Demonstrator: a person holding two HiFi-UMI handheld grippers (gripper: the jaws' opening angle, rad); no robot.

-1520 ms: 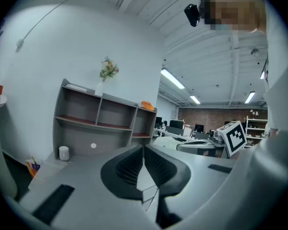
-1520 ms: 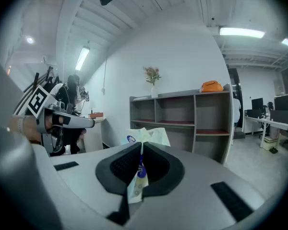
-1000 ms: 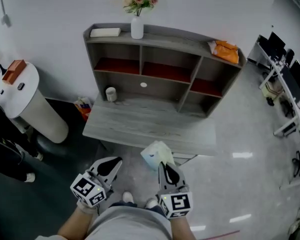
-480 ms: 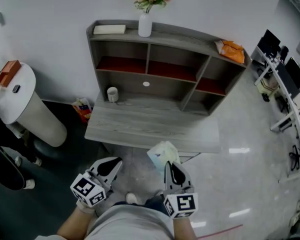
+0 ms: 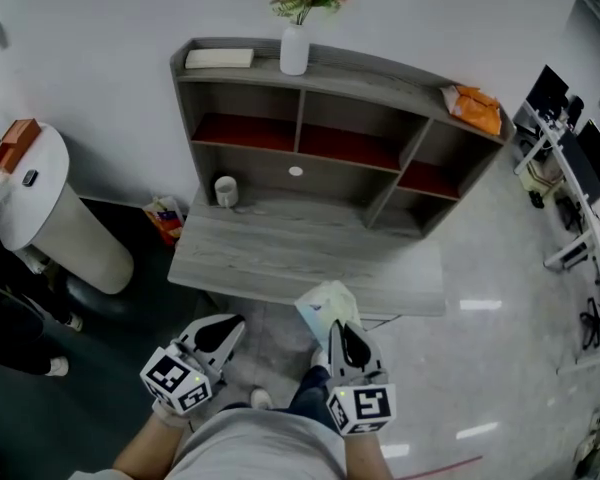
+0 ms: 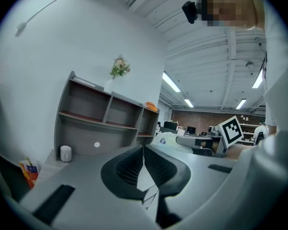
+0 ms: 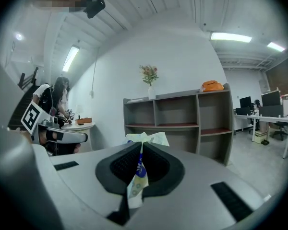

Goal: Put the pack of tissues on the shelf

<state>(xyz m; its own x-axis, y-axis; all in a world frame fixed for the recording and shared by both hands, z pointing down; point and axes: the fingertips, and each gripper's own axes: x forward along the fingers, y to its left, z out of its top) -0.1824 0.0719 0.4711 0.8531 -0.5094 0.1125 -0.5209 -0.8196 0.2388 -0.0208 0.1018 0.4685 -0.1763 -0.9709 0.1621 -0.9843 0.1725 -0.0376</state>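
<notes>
The pale pack of tissues hangs in front of the desk's near edge, pinched at its wrapper by my right gripper, which is shut on it. In the right gripper view the wrapper's edge runs between the closed jaws and the pack's top pokes out past them. My left gripper is beside it to the left, shut with nothing in it; its tips meet. The grey shelf unit stands on the desk ahead, with red-floored compartments.
On the shelf's top sit a white vase of flowers, a flat white book and an orange bag. A white cup stands on the desk. A round white table is at the left, office desks at the right.
Both grippers and the held pack have come closer to the desk; the pack now overlaps its near edge. The jaws have not changed.
</notes>
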